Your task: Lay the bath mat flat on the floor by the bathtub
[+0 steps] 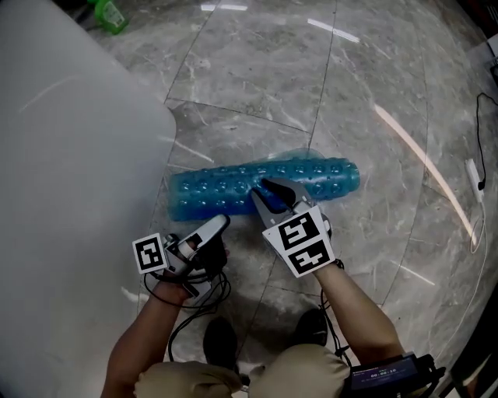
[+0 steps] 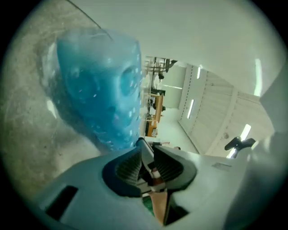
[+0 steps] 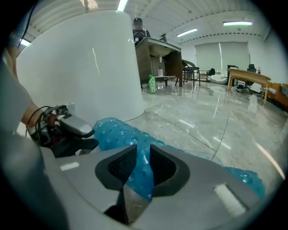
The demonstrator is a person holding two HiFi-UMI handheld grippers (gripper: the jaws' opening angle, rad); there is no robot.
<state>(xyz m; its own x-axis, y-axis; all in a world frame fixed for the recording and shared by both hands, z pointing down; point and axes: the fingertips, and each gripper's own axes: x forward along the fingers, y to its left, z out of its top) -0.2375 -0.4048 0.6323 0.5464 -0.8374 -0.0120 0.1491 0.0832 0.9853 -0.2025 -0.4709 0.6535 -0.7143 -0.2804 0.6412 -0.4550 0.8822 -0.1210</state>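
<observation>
Grey marbled floor tiles (image 1: 373, 78), glossy under strip lights, with the white bathtub (image 1: 70, 155) wall filling the left of the head view. Just beside the tub, on the tiles: blue bubbled bath mat (image 1: 226, 194), bunched into a long roll, not flat. Right gripper (image 1: 271, 193) down on the roll's middle, clamped on a fold of it, blue sheet pinched between the ribbed pads (image 3: 118, 165) and running out past the tips. Left gripper (image 1: 220, 224) close by at the roll's near edge, toward its tub end, jaws drawn together with nothing seen between them. Mat just ahead of those tips, contact not clear. Green bottle (image 1: 109, 14) well apart, on the floor beyond the tub.
</observation>
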